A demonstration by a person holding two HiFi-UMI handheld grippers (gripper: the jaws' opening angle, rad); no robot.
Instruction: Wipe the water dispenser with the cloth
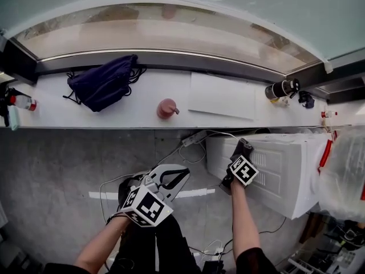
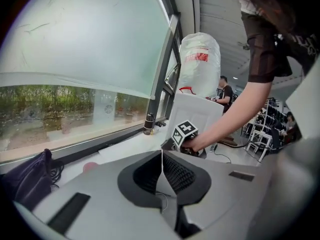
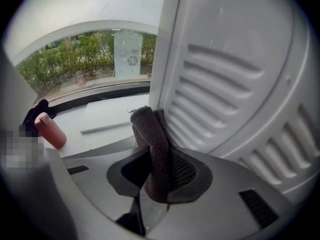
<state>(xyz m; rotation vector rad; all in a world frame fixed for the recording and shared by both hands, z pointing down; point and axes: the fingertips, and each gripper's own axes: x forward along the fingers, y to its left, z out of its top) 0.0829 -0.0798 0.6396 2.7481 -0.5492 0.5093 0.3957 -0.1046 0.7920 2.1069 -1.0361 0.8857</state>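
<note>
The white water dispenser stands at the right, its ribbed vent panel facing me. My right gripper is shut on a dark grey cloth, and the cloth's folded end presses against the left edge of the vent panel. In the left gripper view the right gripper sits low against the dispenser. My left gripper hangs over the floor to the left of the dispenser, apart from it. Its jaws meet in a thin line with nothing between them.
A white windowsill runs along the back, with a dark blue bag, a pink cup, a white sheet and a black cylinder. Cables and a power strip lie beside the dispenser. A plastic-wrapped bottle tops it.
</note>
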